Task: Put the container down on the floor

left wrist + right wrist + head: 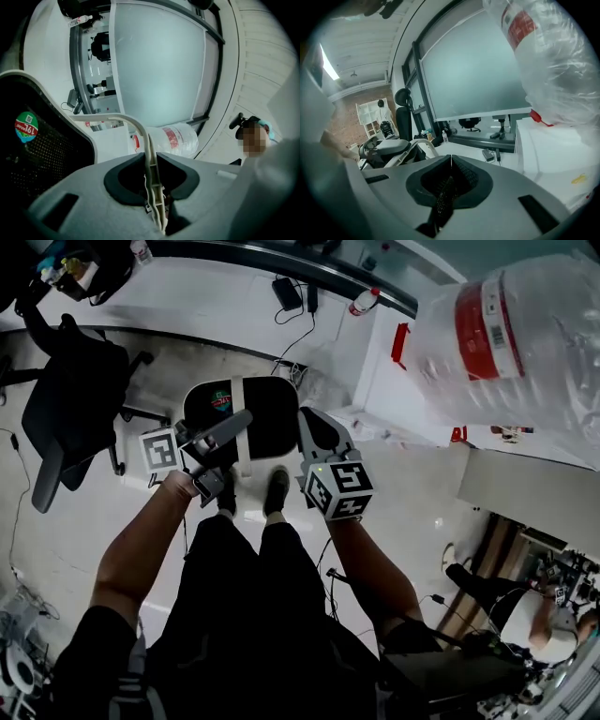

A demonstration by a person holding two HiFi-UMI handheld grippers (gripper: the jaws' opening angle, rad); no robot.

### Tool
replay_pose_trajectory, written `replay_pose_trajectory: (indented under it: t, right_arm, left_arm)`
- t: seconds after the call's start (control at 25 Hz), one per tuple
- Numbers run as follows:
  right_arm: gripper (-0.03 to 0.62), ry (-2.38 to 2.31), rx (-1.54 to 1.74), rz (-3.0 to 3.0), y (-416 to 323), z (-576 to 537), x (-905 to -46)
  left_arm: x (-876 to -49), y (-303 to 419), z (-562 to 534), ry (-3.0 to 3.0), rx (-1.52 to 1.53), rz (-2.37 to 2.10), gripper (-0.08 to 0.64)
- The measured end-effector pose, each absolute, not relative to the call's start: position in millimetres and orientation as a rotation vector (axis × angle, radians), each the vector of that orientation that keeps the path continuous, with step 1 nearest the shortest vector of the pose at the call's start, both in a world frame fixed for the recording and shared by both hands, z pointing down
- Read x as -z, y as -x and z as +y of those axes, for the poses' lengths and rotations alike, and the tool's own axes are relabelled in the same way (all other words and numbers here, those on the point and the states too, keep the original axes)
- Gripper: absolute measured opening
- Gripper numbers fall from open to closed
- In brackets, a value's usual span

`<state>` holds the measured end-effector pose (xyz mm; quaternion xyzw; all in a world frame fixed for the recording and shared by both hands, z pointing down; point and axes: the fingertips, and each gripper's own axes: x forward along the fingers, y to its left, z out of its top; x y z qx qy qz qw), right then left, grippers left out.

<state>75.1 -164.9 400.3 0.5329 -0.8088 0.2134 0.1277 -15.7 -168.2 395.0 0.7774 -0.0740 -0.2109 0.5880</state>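
In the head view a black mesh container (pixel 267 418) with a white rim and a white bail handle (pixel 242 432) hangs above the pale floor, just ahead of my shoes. My left gripper (pixel 246 418) is shut on that handle. In the left gripper view its jaws (pixel 149 157) press on the thin white handle (pixel 138 129), and the container's mesh wall (pixel 37 159) with a round green-and-red sticker is at left. My right gripper (pixel 307 425) is beside the container's right rim. Its jaw tips (pixel 451 159) meet with nothing seen between them. The container (pixel 393 149) lies to its left.
A black office chair (pixel 66 399) stands at left. A large water bottle in clear plastic (pixel 525 334) lies on a white cabinet (pixel 412 399) at right. Cables and a power adapter (pixel 286 292) lie on the floor by the far wall. Another person (pixel 553 615) is at bottom right.
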Motion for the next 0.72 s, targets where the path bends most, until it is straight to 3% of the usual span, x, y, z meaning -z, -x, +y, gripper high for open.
replay_pose_trajectory:
  t: [0.72]
  right_arm:
    - [0.009, -1.551, -0.792, -2.248, -85.5, -196.6, -558.2]
  left_arm:
    - [-556.1, 9.7, -203.7, -1.716, 0.505, -0.325, 0.075]
